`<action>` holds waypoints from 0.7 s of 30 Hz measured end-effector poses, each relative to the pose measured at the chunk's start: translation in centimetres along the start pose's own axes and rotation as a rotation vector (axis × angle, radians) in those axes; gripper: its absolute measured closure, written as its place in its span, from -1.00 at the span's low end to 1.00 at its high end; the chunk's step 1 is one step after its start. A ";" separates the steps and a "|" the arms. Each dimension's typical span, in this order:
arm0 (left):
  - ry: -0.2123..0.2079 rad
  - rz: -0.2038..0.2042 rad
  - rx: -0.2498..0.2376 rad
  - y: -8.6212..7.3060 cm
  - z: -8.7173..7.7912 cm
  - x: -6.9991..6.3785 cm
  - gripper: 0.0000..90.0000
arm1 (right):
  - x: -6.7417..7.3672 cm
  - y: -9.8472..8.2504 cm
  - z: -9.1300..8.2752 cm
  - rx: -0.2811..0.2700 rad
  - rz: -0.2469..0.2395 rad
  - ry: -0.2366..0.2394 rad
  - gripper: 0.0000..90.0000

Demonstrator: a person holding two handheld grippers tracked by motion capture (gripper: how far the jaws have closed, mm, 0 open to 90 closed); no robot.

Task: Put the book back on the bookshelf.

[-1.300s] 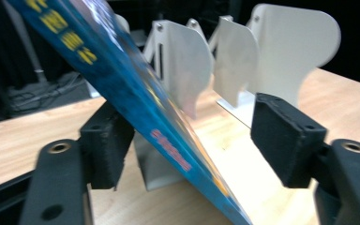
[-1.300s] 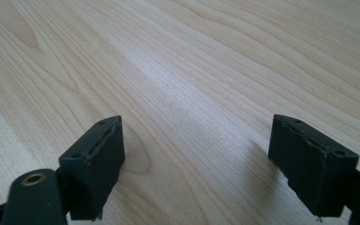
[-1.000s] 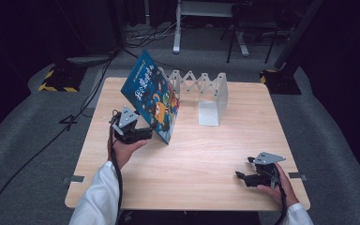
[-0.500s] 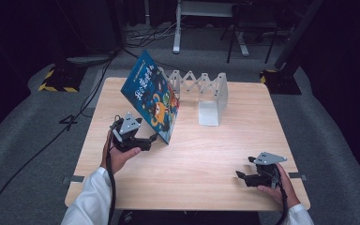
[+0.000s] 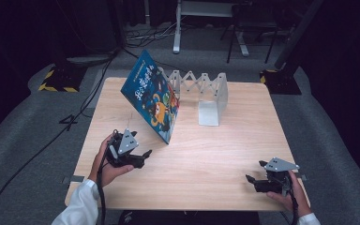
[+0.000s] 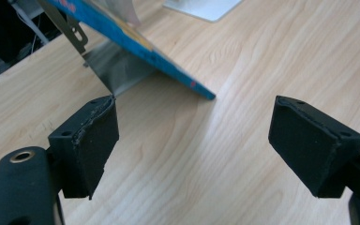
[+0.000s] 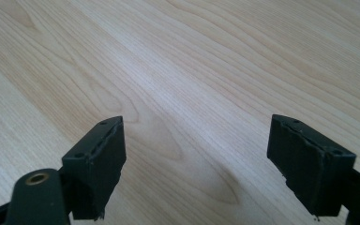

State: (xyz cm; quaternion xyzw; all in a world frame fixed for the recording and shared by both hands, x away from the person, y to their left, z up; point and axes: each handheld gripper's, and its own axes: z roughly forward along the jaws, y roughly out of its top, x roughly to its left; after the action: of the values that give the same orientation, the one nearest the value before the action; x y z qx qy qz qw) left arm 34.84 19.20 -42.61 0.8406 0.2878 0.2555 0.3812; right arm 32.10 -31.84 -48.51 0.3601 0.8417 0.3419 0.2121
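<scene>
The blue picture book (image 5: 153, 100) with cartoon characters on its cover stands tilted on the desk (image 5: 215, 159), bottom corner planted toward the middle, top leaning back to the far left against the end plate of the white expandable book rack (image 5: 201, 91).

A blue book (image 5: 152, 101) stands tilted on the table (image 5: 215, 154), leaning against a white rack (image 5: 201, 91). The left gripper (image 5: 140, 157) hovers near the book's lower corner, jaws apart and empty. The right gripper (image 5: 255, 173) sits well apart, near the table's front edge.
</scene>
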 end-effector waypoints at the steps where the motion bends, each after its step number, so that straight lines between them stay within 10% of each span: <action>1: 0.000 0.004 0.010 -0.3 -0.1 -0.1 -0.62 | 0.0 -0.1 -0.1 -0.003 -0.002 -0.005 -0.55; 21: 0.003 0.023 0.165 -6.3 0.2 -1.5 -0.62 | -0.9 -2.5 -1.1 0.031 0.039 -0.056 -0.56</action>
State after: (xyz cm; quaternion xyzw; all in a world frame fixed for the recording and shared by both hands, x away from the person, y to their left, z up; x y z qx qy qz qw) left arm 32.07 21.49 -48.03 0.8719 0.2988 0.2367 0.3073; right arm 30.86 -34.24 -49.51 0.3891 0.8333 0.3230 0.2232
